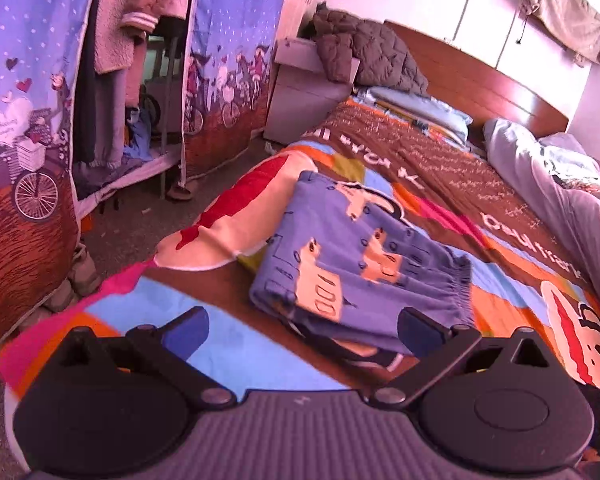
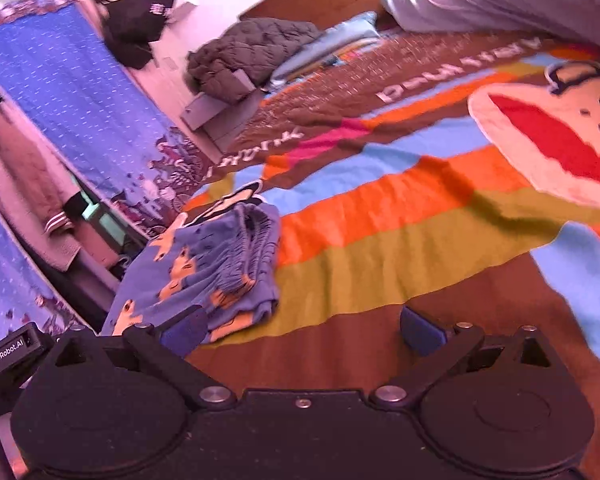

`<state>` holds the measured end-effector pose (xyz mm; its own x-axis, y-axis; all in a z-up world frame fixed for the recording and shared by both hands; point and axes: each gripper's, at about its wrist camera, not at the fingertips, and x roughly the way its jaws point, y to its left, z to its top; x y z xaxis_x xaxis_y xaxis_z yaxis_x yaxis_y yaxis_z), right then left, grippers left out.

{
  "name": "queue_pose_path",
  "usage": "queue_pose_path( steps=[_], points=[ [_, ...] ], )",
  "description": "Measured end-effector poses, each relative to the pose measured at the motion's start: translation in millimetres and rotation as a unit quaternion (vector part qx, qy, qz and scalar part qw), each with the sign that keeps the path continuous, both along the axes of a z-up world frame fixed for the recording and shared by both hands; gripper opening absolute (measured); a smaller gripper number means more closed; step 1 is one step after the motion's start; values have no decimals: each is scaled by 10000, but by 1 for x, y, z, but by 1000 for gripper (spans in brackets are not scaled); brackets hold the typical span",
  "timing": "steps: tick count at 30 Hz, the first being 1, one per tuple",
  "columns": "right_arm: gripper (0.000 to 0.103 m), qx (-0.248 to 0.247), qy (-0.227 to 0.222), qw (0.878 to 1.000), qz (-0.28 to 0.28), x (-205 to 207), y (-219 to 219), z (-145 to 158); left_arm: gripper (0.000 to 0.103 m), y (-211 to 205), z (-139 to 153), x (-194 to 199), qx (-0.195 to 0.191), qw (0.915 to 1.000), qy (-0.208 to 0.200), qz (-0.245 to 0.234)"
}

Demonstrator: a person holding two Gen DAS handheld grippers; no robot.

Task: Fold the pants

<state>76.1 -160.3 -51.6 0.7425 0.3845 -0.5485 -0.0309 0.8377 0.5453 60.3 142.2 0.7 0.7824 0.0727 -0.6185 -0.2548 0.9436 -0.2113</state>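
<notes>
Looking down my left gripper (image 1: 303, 330), I see both blue pads spread as wide as they go with nothing pinched between them; the near corner of the folded pants (image 1: 360, 256) lies in the gap below, apparently untouched by either pad. My right gripper (image 2: 303, 330) shows the same wide spread, over bare brown blanket (image 2: 400, 272), with the pants (image 2: 204, 268) at the lower left of that frame, partly behind my left-hand pad. I judge both tongs are empty because the bundle has been let go and needs no more holding: it rests on the striped blanket at mid-frame in the left view, lying flat in stacked layers. Its placement near the bed's edge, just beside the cartoon monkey patch (image 1: 220, 224), would keep it within easy reach of both hands. From the left view the bundle is a compact rectangle whose long axis runs from the lower centre up toward the upper left of the frame; the gathered elastic waistband (image 1: 458, 288) sits at the right-hand edge, facing lower right, and the folded edge faces lower left. Beyond it, an olive quilted jacket (image 1: 372, 56) is heaped by the headboard, and grey bedding (image 1: 540, 168) lies along the right.
</notes>
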Motion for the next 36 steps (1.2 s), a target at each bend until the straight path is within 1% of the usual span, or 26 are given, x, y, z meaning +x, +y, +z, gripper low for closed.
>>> queue_pose_path(
  steps=[2, 4, 7, 8, 10, 14, 18, 23, 25, 28, 32, 36],
  points=[
    [102, -150, -295, 9994, 103, -13, 1, 7, 103, -7, 3, -10, 90, 9999, -83, -4],
    [102, -481, -714, 9960, 235, -30, 2, 15, 103, -17, 6, -22, 257, 9995, -163, -32],
    [102, -1056, -1396, 9843, 231, -53, 2, 24, 103, -29, 10, -38, 551, 9981, -275, -26],
    [102, -1191, -1529, 9808, 218, -58, 1, 28, 103, -33, 11, -42, 614, 9977, -300, -12],
    [102, -1257, -1677, 9775, 236, -65, -2, 32, 103, -38, 15, -51, 642, 9973, -347, 12],
    [102, -1214, -1805, 9756, 295, -72, -8, 41, 103, -46, 18, -71, 592, 9974, -380, 122],
    [102, -1351, -1957, 9703, 449, -83, -12, 48, 103, -56, 17, -85, 612, 9974, -351, 155],
    [102, -1109, -1729, 9770, 571, -90, -29, 50, 103, -66, 13, -93, 616, 9979, -210, 36],
    [102, -1147, -1754, 9759, 613, -95, -32, 53, 103, -67, 11, -94, 609, 9980, -180, 43],
    [102, -1291, -1820, 9727, 639, -104, -37, 55, 103, -67, 11, -97, 630, 9977, -244, 94],
    [102, -1311, -1738, 9745, 550, -106, -39, 51, 103, -70, 11, -97, 755, 9963, -377, 165],
    [102, -1323, -1669, 9755, 550, -103, -37, 45, 103, -75, 11, -93, 928, 9949, -384, 76]
  ],
)
